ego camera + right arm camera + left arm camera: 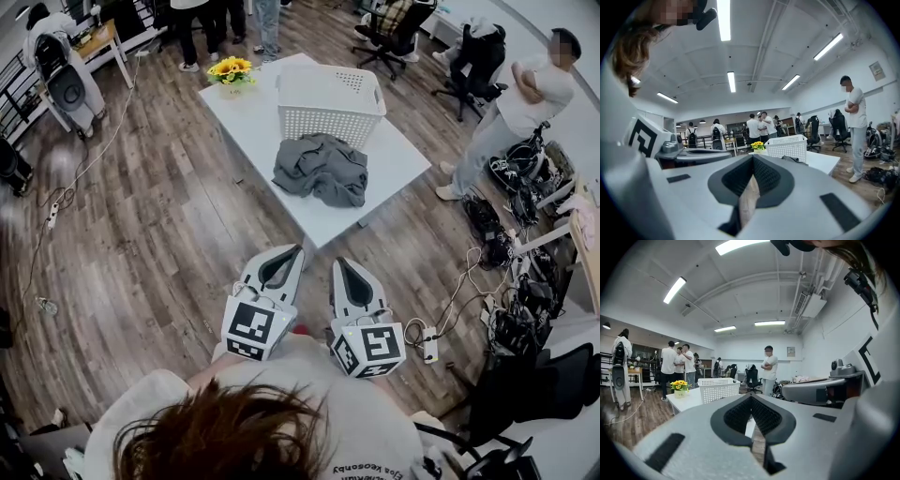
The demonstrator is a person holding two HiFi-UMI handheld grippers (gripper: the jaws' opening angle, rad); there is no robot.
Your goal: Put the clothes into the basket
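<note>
Shirt print at the bottom of the head view is cut off and unreadable. Grey clothes point(321, 169) are heaped on the white table point(253, 122), just in front of the laundry basket point(330, 101), not in it. Left gripper point(289, 251) and right gripper point(340, 263) have jaws closed and empty, held side by side off the table, apart from the clothes.

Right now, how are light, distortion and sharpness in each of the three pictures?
Head view: even light, grey clothes and basket sharp, floor boards bend toward the edges. Left gripper view: black rounded corners, ceiling lamp glares. Right gripper view: same fisheye curve, bright lamp strip overhead.
</note>
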